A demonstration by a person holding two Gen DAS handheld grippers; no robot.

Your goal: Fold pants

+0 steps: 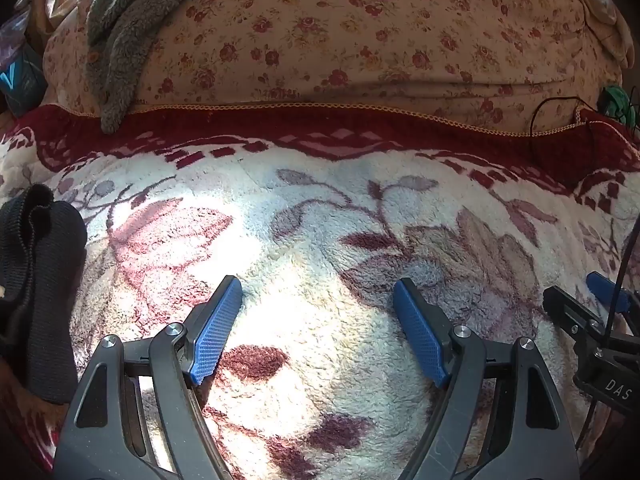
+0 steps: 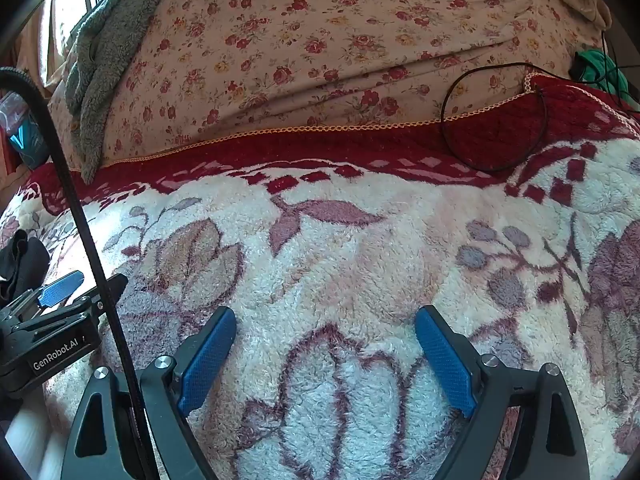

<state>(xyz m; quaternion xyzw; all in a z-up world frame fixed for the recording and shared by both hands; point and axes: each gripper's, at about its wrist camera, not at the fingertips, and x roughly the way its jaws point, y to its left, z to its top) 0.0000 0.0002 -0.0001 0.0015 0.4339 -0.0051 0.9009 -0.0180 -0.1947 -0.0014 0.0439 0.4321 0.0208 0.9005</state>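
Observation:
Black pants (image 1: 38,280) lie bunched at the far left edge of the left wrist view, on a fleecy white and maroon floral blanket (image 1: 320,220). A small part of them shows at the left edge of the right wrist view (image 2: 18,264). My left gripper (image 1: 318,292) is open and empty over the blanket, to the right of the pants. My right gripper (image 2: 324,320) is open and empty over the blanket. Each gripper shows at the side of the other's view: the right one in the left wrist view (image 1: 592,312), the left one in the right wrist view (image 2: 60,304).
A rose-print quilt (image 1: 360,32) is piled behind the blanket. A grey fleece garment (image 1: 120,32) drapes over its left end. A black cable loop (image 2: 496,120) lies at the back right, near a green object (image 2: 596,68).

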